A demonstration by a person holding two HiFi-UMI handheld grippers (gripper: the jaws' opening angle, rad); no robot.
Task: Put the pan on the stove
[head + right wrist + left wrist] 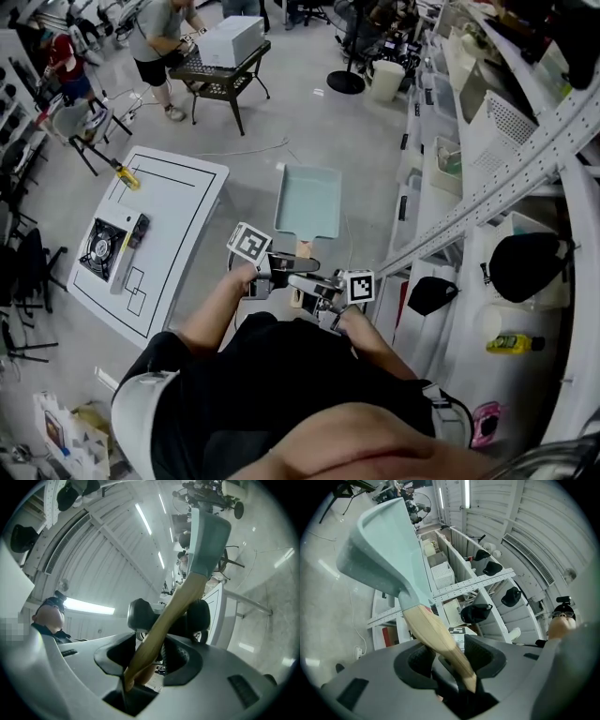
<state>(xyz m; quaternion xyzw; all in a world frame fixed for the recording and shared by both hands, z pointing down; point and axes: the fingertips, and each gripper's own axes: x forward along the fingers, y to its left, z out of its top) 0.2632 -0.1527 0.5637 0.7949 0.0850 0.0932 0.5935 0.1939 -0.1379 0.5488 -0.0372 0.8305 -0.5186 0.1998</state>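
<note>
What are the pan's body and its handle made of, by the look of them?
The pan body looks like coated metal: matte pale teal, faintly speckled, thin formed walls. The handle looks like bare wood: smooth light tan, tapering to a blunt end.

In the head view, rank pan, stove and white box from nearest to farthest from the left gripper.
1. Pan, held by the left gripper, just ahead.
2. Stove, on the white table, left.
3. White box, on the black table, far ahead.

No word, number or brand could be read; only black-and-white square patterns stood on the left white cube (249, 242) and the right white cube (361, 286).
</note>
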